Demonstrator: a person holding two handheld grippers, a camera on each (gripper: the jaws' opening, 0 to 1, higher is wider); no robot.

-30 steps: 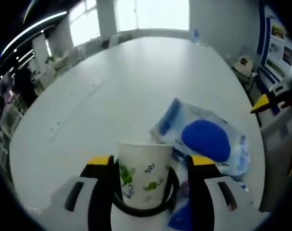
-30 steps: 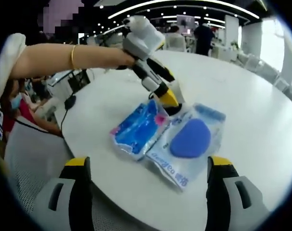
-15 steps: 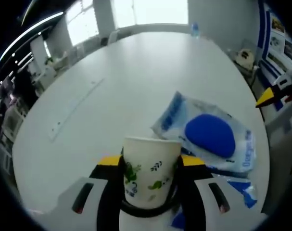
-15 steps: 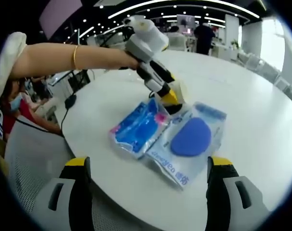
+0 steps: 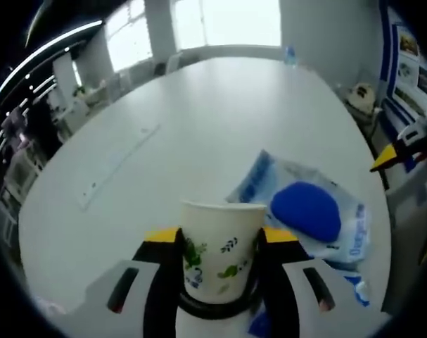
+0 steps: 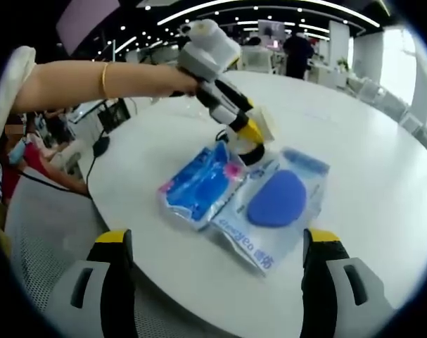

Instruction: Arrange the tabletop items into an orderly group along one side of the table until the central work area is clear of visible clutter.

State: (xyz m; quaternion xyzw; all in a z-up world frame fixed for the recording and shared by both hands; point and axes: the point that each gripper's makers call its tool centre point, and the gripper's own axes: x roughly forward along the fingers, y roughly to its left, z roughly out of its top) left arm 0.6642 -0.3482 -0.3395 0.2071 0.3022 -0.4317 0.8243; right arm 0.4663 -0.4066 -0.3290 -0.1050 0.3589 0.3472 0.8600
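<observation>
A white paper cup (image 5: 219, 246) with a green leaf print sits upright between the jaws of my left gripper (image 5: 219, 243), which is shut on it. In the right gripper view the same left gripper (image 6: 250, 132) holds the cup (image 6: 264, 125) just above the table. A clear packet with a blue oval sponge (image 5: 304, 211) (image 6: 276, 199) lies to the cup's right. A blue packet with pink print (image 6: 198, 182) lies beside it. My right gripper (image 6: 217, 278) is open and back from the table edge, with nothing between its jaws.
The round white table (image 5: 192, 120) stretches bare beyond the cup. A person's bare arm with a bracelet (image 6: 104, 79) reaches in from the left. A mesh chair back (image 6: 41, 232) sits below the table edge. People and desks stand far behind.
My left gripper has closed on the paper cup and lifted it slightly off the table. The right gripper has stayed put.
</observation>
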